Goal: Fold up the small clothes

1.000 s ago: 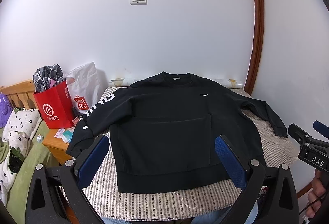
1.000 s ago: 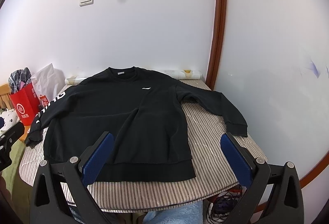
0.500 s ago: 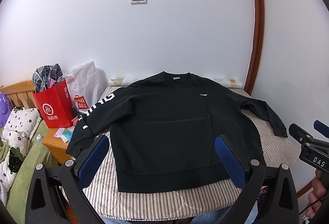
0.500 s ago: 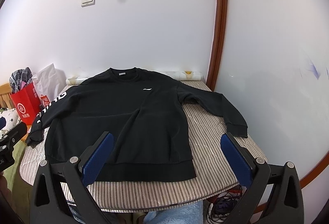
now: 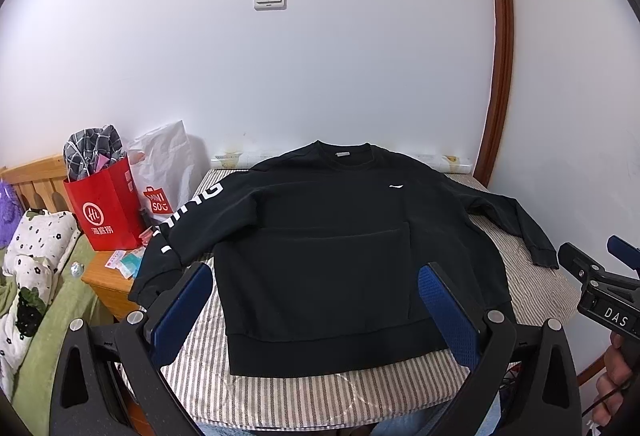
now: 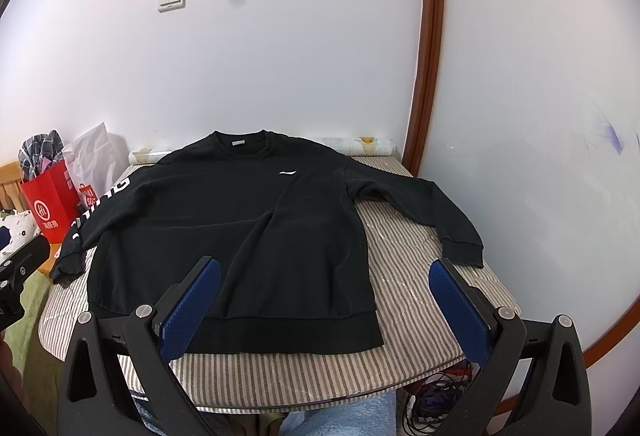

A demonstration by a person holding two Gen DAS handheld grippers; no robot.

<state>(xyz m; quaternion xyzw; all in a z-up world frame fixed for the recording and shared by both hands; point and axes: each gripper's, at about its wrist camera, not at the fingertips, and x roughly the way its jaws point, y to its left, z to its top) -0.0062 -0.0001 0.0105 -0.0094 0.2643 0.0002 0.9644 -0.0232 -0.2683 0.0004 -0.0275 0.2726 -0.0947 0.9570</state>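
A black sweatshirt (image 5: 320, 256) lies flat and face up on a striped table (image 5: 280, 392), sleeves spread to both sides, collar toward the wall. It also shows in the right wrist view (image 6: 224, 236). White letters run down its left sleeve (image 5: 188, 211). My left gripper (image 5: 316, 288) is open and empty, held above the hem near the table's front edge. My right gripper (image 6: 326, 282) is open and empty, above the hem's right corner. The right sleeve cuff (image 6: 462, 256) lies near the table's right edge.
A red paper bag (image 5: 106, 211) and a white plastic bag (image 5: 164, 171) stand on a wooden nightstand (image 5: 108, 280) left of the table. A bed with green cover (image 5: 48, 316) is further left. A white wall is behind; cables (image 6: 424, 400) lie under the table.
Both views have shifted very slightly; the sweatshirt has not moved and both grippers stay open.
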